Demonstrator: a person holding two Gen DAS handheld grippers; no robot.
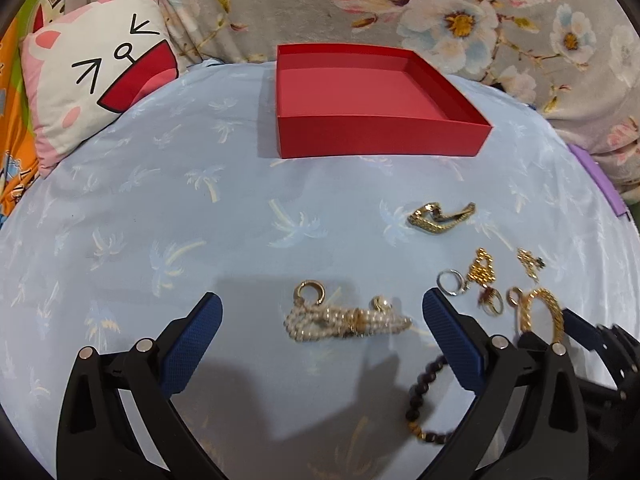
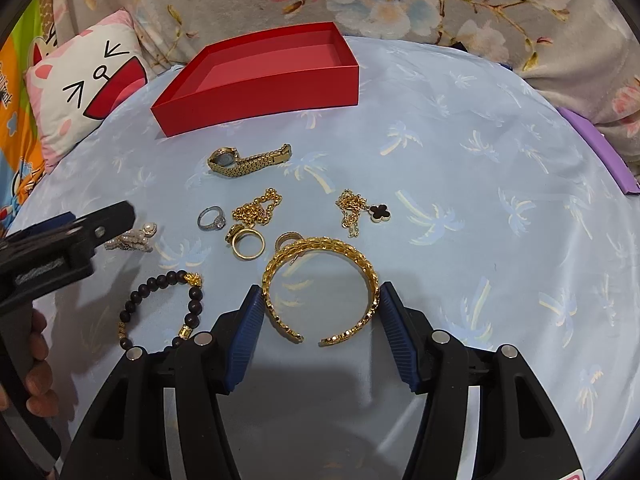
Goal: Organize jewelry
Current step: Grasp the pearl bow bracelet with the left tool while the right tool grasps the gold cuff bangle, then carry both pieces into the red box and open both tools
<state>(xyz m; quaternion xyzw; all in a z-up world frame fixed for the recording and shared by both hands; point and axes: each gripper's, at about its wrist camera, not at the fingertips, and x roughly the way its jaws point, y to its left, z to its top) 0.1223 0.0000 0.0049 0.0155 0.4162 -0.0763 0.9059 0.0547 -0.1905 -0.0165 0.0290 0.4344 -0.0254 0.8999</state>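
An empty red box (image 1: 376,136) (image 2: 260,92) sits at the back of the blue cloth. My left gripper (image 1: 322,304) is open, its fingers on either side of a pearl bracelet (image 1: 344,320). My right gripper (image 2: 320,294) has its pads touching both sides of a gold bangle (image 2: 320,276), which lies on the cloth; the bangle also shows in the left wrist view (image 1: 540,312). Nearby lie a gold watch (image 2: 244,160), a silver ring (image 2: 212,219), a gold ring (image 2: 249,243), gold chains (image 2: 256,208) and a dark bead bracelet (image 2: 160,308).
A clover pendant necklace (image 2: 362,210) lies right of the chains. A cartoon pillow (image 1: 96,76) is at the back left, floral fabric (image 1: 440,8) behind the box, and a purple object (image 2: 600,148) at the right edge.
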